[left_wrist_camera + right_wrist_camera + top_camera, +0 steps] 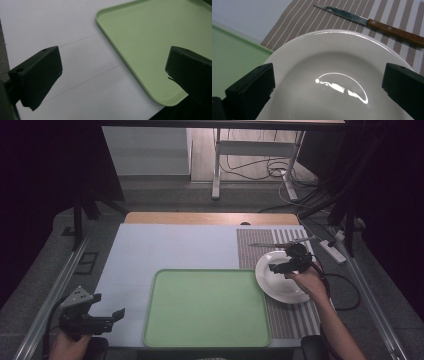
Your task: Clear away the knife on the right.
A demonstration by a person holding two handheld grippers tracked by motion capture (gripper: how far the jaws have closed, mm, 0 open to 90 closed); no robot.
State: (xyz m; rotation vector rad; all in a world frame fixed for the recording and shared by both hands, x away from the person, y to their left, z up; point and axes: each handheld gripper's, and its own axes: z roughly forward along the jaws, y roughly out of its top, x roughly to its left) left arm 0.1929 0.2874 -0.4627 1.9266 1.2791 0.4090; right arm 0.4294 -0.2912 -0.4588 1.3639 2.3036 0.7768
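Right gripper (328,87), jaws spread wide and empty, hovers over the white plate (332,72), which overlaps the green tray's (207,307) right edge on the striped mat (290,317); a knife (372,23) lies beyond. Left gripper (107,317), likewise spread, waits near the tray's left rim.

No writing, label, brand, number or sign can be read anywhere. The white plate (337,82) is plain, and so is the green tray (155,35) at its 9 o'clock; the knife (372,22) at the plate's 12 o'clock carries no legible mark on blade or handle.
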